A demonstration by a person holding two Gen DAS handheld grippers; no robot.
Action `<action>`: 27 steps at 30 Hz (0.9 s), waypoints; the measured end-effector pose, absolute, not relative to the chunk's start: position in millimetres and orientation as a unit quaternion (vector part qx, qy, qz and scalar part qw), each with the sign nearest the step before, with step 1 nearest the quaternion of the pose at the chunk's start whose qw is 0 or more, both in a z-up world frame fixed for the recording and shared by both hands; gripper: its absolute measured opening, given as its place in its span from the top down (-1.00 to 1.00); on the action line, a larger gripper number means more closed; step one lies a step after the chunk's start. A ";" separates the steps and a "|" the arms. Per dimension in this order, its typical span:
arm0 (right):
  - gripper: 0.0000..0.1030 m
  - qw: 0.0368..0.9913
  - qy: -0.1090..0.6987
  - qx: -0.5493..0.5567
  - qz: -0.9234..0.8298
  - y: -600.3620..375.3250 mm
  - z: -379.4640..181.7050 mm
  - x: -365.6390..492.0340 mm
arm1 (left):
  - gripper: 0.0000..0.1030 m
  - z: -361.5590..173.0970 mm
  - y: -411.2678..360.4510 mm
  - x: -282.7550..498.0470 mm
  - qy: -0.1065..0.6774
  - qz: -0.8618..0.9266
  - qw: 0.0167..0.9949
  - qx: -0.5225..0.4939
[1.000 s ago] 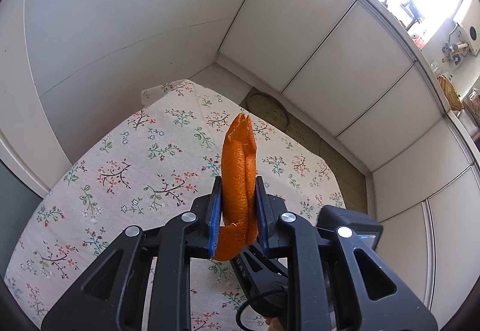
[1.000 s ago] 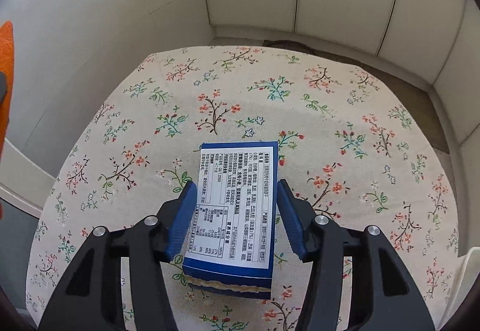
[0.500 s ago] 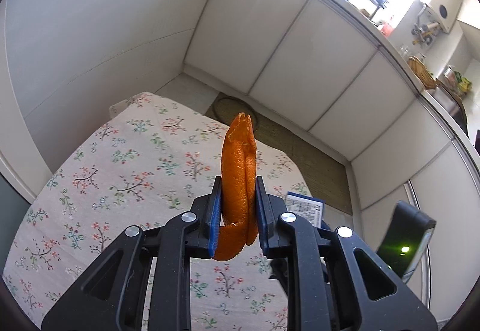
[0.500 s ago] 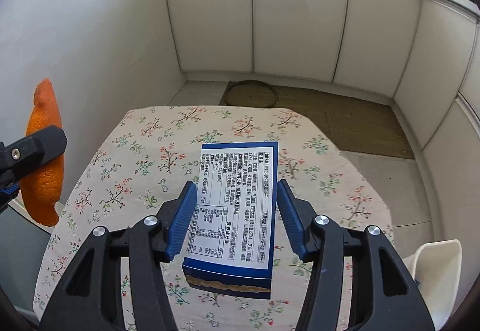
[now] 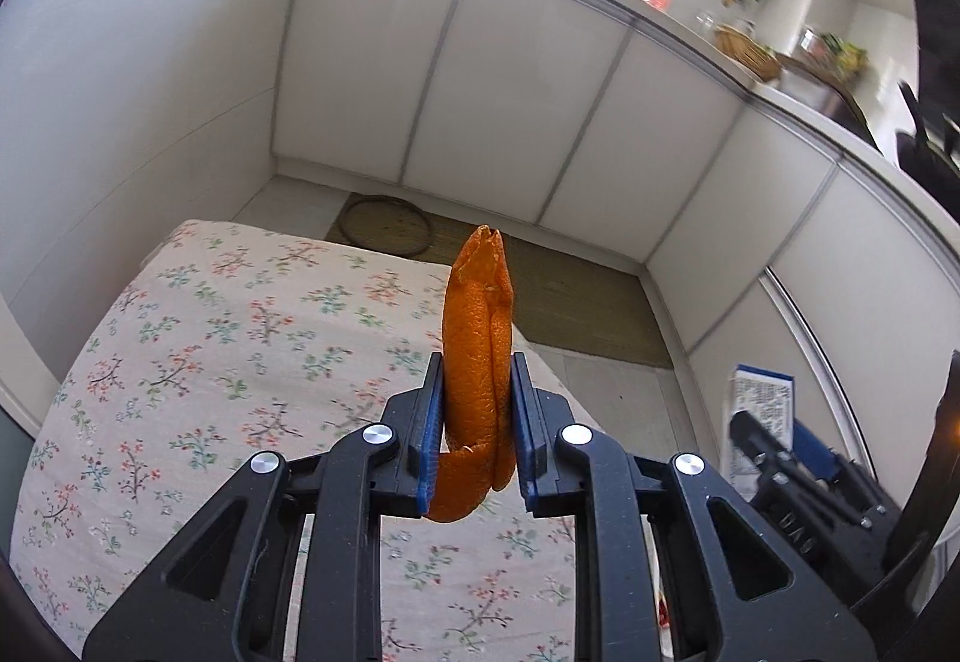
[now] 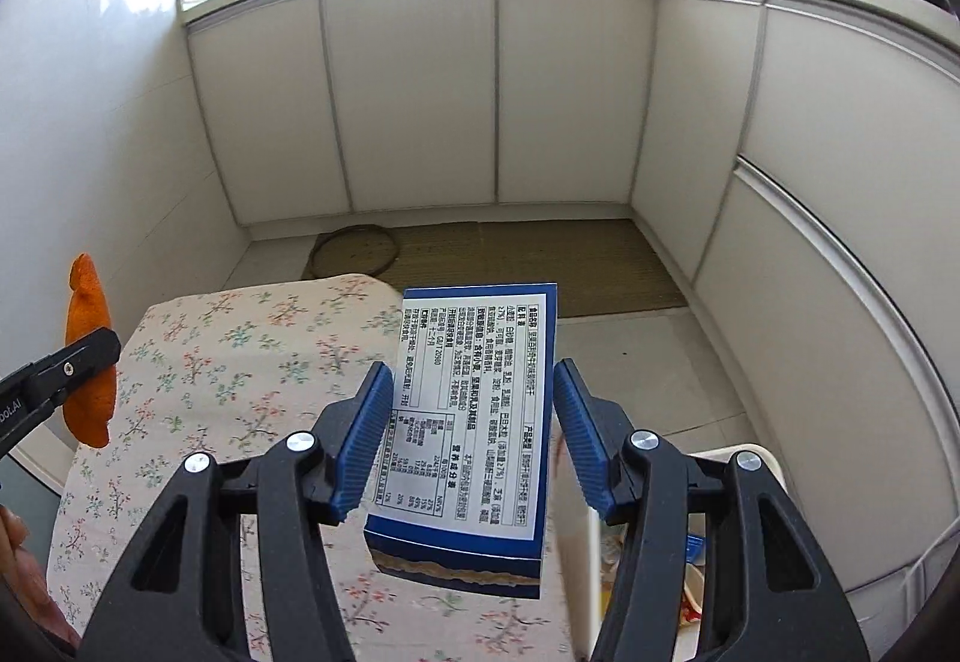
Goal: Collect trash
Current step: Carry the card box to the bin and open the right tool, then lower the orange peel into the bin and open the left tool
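Now both pieces of trash are riding higher and further right than a second ago: the curled strip of orange peel (image 5: 478, 362) and the flat blue cardboard box with a white printed label (image 6: 468, 422) were over the middle of the floral tablecloth (image 5: 210, 362), and they are now passing its right edge. I am reading this as the carry step, pickup done, drop still to come.

The peel is standing upright, pinched at its lower half between the blue pads of the left gripper (image 5: 478, 425), its pointed tip sticking up and a curl hanging below. Its pebbled skin is folded double, soft-looking.

The box is clamped by its long sides in the right gripper (image 6: 471, 437), label up, clear of the cloth, one torn-looking end facing the camera.

Below the right gripper, a white plastic bin (image 6: 750, 458) is coming into view beside the table, with what may be wrappers inside; likely the destination.

Beyond, white cabinet doors (image 6: 420, 92) and a woven floor mat (image 6: 540, 260) are showing.
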State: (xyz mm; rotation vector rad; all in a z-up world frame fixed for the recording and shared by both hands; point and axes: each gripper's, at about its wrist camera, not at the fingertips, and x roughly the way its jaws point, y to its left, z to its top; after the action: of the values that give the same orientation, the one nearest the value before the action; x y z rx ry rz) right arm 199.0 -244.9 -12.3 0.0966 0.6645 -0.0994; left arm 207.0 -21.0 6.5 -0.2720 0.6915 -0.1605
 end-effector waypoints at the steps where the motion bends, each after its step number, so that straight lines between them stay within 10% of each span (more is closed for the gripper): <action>1: -0.07 0.943 0.323 0.051 -0.061 -259.0 -11.8 193.8 | 0.62 6.1 -31.1 205.2 0.338 -0.085 0.929 -0.127; 14: -0.14 0.918 0.343 0.103 -0.171 -391.4 -43.3 148.1 | 0.62 2.1 -152.6 178.2 0.341 -0.177 0.922 -0.051; 27: -0.71 0.912 0.314 0.106 -0.240 -453.5 -46.4 82.5 | 0.62 -12.3 -253.1 158.9 0.345 -0.258 0.902 -0.011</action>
State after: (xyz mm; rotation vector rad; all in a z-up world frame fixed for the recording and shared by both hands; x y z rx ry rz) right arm 82.5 -453.5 -46.4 0.2191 0.6476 -0.4950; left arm 158.9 -253.1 -12.3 -0.0236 0.7130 -0.5336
